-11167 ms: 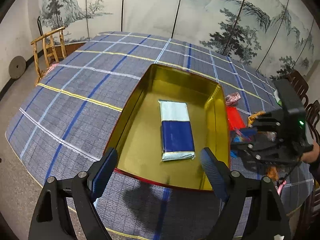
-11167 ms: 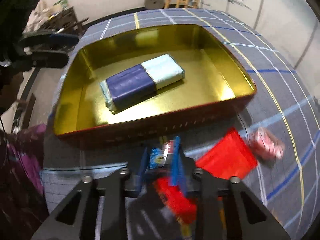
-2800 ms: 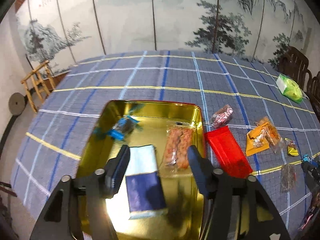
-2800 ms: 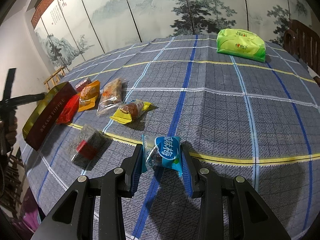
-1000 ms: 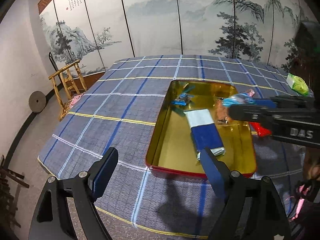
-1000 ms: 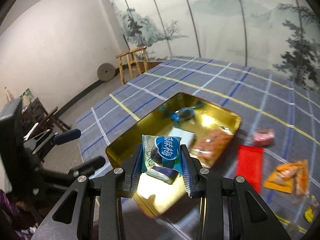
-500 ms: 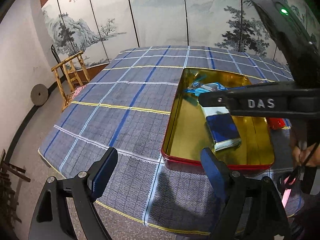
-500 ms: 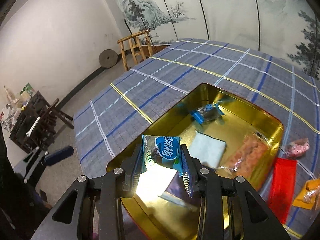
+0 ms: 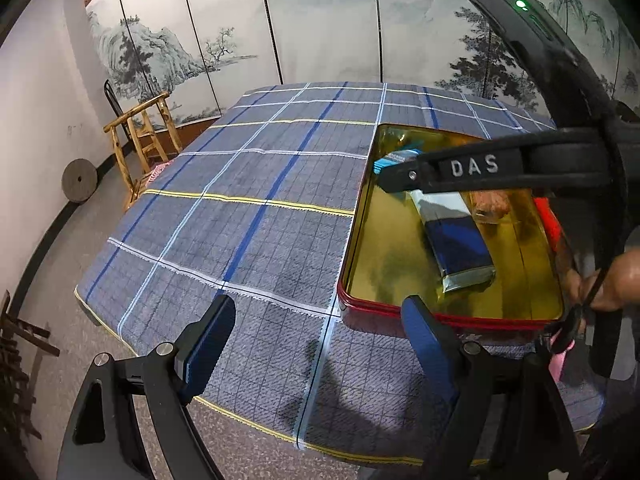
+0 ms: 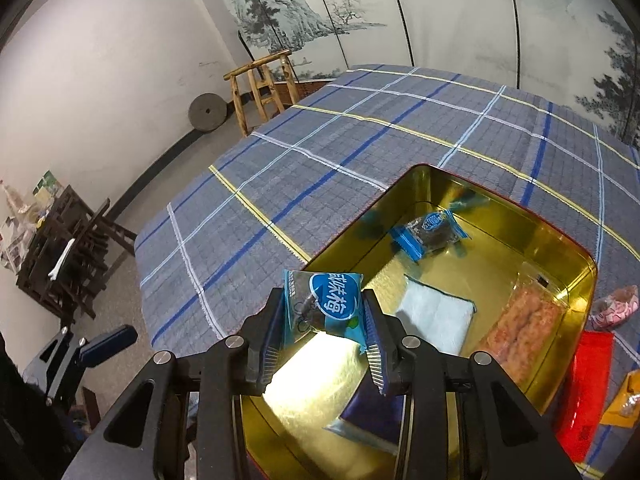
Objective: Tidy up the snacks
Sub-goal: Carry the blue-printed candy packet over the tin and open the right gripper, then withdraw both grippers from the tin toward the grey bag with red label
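My right gripper hovers over the near left part of the gold tin. A blue snack packet sits tilted between its pads while the jaws are opening. In the tin lie a blue-and-white pack, a second blue packet and a clear pack of orange snacks. My left gripper stands open and holds nothing, low over the checked tablecloth just left of the tin. The left wrist view shows the right gripper reaching across the tin with the blue packet at its tip.
A red packet, a pink sweet and an orange packet lie on the cloth right of the tin. A wooden chair and a stone wheel stand beyond the table's left edge. A person's hand is at right.
The right gripper has carried the blue packet across to the tin's left side and lower. Its jaws stand a little wider and the packet has tilted. The left gripper has barely moved.
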`<action>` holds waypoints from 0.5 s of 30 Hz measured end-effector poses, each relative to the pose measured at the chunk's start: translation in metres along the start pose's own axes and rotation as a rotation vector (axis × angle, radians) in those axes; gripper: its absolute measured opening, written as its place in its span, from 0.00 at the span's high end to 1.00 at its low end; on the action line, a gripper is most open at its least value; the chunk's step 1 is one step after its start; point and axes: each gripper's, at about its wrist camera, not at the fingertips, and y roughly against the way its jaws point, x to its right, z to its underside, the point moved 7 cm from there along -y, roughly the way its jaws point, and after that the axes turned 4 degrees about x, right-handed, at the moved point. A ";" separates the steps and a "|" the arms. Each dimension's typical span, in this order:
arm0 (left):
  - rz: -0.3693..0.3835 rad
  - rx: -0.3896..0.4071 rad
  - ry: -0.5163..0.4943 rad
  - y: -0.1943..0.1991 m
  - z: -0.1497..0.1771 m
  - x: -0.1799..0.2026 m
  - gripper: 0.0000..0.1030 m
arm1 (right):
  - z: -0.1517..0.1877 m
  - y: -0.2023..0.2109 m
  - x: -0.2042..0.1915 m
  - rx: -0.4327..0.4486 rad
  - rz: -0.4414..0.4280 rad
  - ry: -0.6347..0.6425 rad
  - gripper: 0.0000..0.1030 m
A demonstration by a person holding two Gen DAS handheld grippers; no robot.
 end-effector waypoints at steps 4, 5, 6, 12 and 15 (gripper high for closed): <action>-0.004 -0.001 0.001 0.001 0.001 -0.001 0.20 | -0.004 -0.002 0.000 0.008 0.001 -0.013 0.59; -0.006 -0.003 0.001 0.001 0.002 -0.002 0.20 | -0.004 -0.003 0.000 0.010 0.001 -0.015 0.58; -0.009 -0.003 0.002 0.002 0.002 -0.002 0.20 | -0.005 -0.002 0.000 0.016 0.000 -0.020 0.58; -0.008 -0.007 0.002 0.004 0.004 -0.001 0.20 | -0.009 0.007 0.002 0.052 -0.028 -0.048 0.54; -0.010 -0.006 -0.001 0.006 0.004 0.000 0.20 | -0.013 0.014 0.004 0.078 -0.053 -0.078 0.53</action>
